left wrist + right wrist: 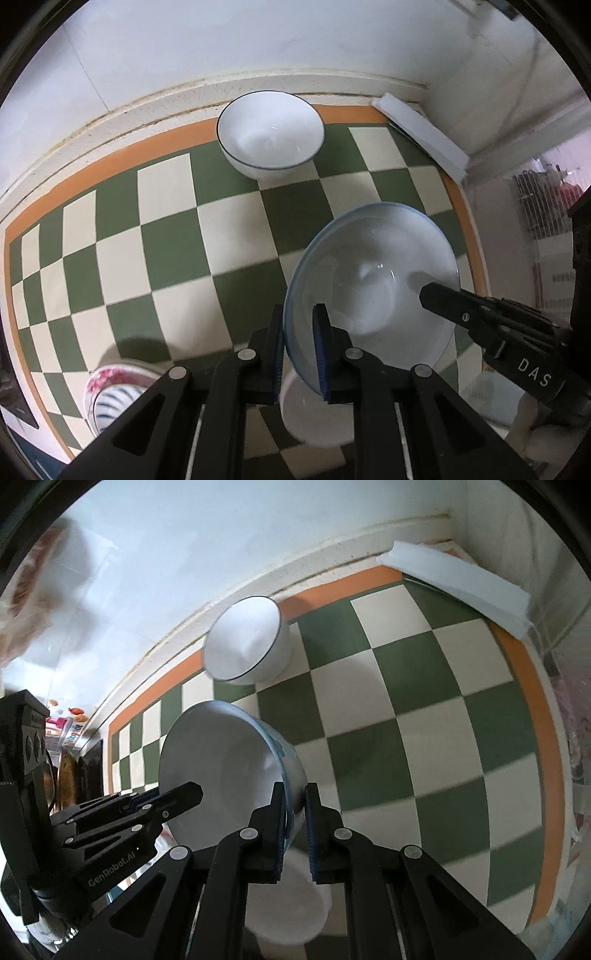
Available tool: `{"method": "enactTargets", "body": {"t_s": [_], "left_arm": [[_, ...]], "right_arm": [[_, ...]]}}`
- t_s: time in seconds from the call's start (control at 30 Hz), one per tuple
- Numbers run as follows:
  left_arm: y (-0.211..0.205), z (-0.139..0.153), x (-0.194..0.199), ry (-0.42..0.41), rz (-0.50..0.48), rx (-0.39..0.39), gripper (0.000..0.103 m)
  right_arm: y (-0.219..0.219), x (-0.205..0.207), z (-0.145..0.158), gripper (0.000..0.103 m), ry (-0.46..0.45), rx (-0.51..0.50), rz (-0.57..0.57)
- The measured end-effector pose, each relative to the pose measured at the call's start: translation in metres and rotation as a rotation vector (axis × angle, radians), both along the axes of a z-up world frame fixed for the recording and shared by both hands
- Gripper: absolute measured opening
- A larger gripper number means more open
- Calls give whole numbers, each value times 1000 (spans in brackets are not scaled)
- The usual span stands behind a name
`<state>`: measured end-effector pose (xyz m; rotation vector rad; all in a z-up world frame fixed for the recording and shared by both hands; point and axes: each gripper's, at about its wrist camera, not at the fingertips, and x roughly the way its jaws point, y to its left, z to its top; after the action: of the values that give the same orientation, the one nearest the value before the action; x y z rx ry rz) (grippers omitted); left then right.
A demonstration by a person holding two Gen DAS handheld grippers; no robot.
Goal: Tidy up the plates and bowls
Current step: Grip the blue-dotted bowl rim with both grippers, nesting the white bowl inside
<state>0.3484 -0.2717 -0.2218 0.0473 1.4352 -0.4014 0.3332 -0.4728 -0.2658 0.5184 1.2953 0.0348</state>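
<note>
The checkered mat [229, 236] is the biggest thing here, green and cream squares with an orange edge, and every place below is told from it.

Above the mat's near right part, the blue-rimmed bowl [373, 280] is up in the air, tipped on its side. 2 grippers hold it. The left gripper [299, 354] is nearly closed, with its fingers pinching the bowl's rim on one side. The right gripper [294, 830] is also nearly closed and pinches the rim on the other side. Right under this bowl, on the mat's near edge, sits a plain white bowl [291, 904]. It looks like the held bowl may go into it, but that is a guess.

At the mat's far edge, near the wall, a dark-rimmed white bowl [271, 134] stands alone. At the mat's near left corner there is a flowery pink plate [110, 380] with a striped dish [110, 406] on it.

So 1 small stack looks done. The held bowl is not yet set down, and the far bowl is not yet gathered. The job seems about half done.
</note>
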Motion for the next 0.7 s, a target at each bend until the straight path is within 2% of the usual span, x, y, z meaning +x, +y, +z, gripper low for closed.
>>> {"method": "enactTargets", "body": {"t_s": [0.2,0.37,0.7], "left_arm": [[6,0,-35,7,-7,2,12],[4,-12,-55,29,-30,11,12],[-2,-39,-69,82,-53,33,12]], "right_arm": [[20,-49,10,12,15,5,10],[28,-82,0,12,47,14,2],[26,-99,-30,12,108,20,-22]]}}
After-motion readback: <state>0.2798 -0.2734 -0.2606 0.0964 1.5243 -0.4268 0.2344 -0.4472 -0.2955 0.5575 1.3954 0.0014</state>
